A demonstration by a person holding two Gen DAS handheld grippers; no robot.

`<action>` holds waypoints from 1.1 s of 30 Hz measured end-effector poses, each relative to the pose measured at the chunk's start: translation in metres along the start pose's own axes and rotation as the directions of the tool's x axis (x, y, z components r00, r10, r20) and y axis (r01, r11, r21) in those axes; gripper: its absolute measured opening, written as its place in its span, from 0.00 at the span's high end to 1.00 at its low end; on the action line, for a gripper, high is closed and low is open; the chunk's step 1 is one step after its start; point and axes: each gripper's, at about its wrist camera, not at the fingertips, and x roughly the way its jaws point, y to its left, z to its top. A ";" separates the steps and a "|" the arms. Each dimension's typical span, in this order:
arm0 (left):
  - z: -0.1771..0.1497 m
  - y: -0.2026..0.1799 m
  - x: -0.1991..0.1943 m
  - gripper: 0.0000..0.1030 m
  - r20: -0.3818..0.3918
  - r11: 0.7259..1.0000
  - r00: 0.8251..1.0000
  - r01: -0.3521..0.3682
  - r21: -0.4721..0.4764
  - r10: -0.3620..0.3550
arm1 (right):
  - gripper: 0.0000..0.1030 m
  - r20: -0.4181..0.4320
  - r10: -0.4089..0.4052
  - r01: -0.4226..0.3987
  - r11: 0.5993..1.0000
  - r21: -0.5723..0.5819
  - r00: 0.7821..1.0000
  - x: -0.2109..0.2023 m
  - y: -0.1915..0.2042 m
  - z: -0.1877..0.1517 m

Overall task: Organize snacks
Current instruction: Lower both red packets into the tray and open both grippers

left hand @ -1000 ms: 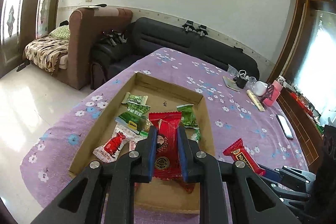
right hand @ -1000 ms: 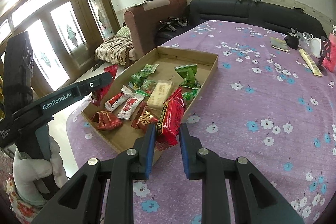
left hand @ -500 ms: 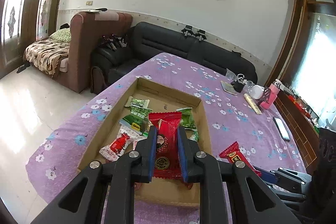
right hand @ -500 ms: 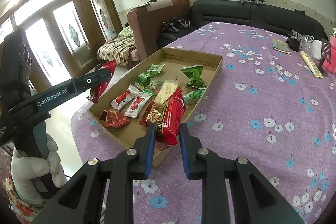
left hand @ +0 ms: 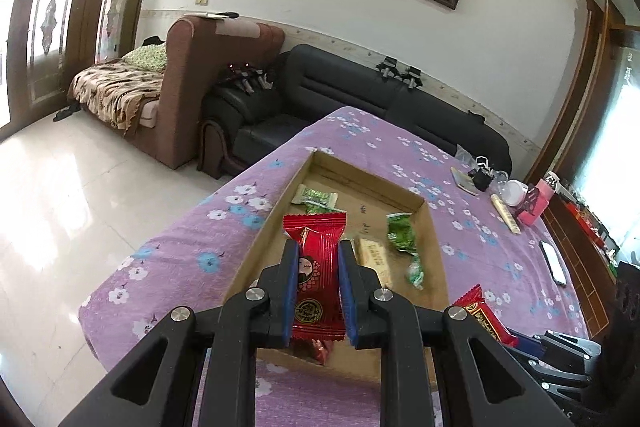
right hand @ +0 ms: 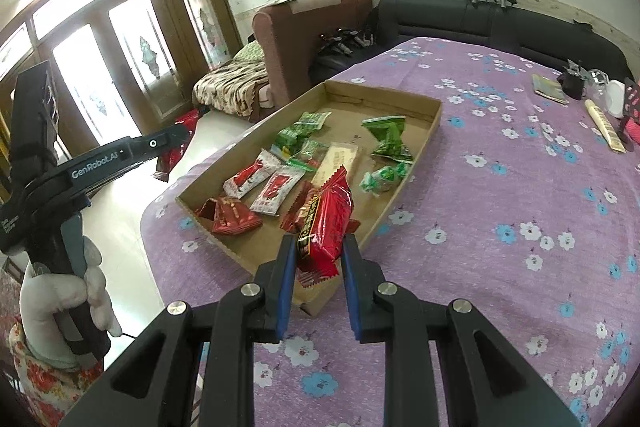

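Observation:
A shallow cardboard tray (right hand: 420, 147) lies on the purple flowered tablecloth (right hand: 520, 187) and holds several red and green snack packets. My left gripper (left hand: 318, 259) is shut on a red snack packet (left hand: 318, 275) and holds it high above the tray's near left side (left hand: 256, 255). It also shows in the right wrist view (right hand: 176, 147), left of the tray. My right gripper (right hand: 318, 251) is shut on another red snack packet (right hand: 326, 223) above the tray's near corner. That packet also shows in the left wrist view (left hand: 484, 315).
A phone (left hand: 554, 263), a tube (right hand: 604, 125), a white cup (right hand: 616, 93) and a pink holder (left hand: 534, 203) lie at the table's far right. A black sofa (right hand: 500, 27) and a brown armchair (right hand: 304, 31) stand behind the table. Tiled floor (left hand: 60, 207) lies left.
Both grippers have risen and drawn back from the tray with their red packets. The left gripper has also swung left, toward the table's left edge.

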 end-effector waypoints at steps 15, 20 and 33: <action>0.023 -0.023 0.038 0.81 -0.044 0.995 0.997 0.072 0.066 -0.070 | 0.79 -0.060 0.007 -0.004 0.999 0.051 0.998 0.058 -0.025 0.059; 0.026 -0.030 0.054 0.81 -0.071 0.993 0.993 0.100 0.068 -0.095 | 0.79 -0.093 0.013 -0.002 0.993 0.117 0.996 0.087 -0.047 0.080; 0.004 -0.035 0.078 0.81 -0.145 0.994 0.986 0.094 0.063 -0.084 | 0.79 -0.123 0.039 -0.021 0.989 0.146 0.992 0.118 -0.054 0.104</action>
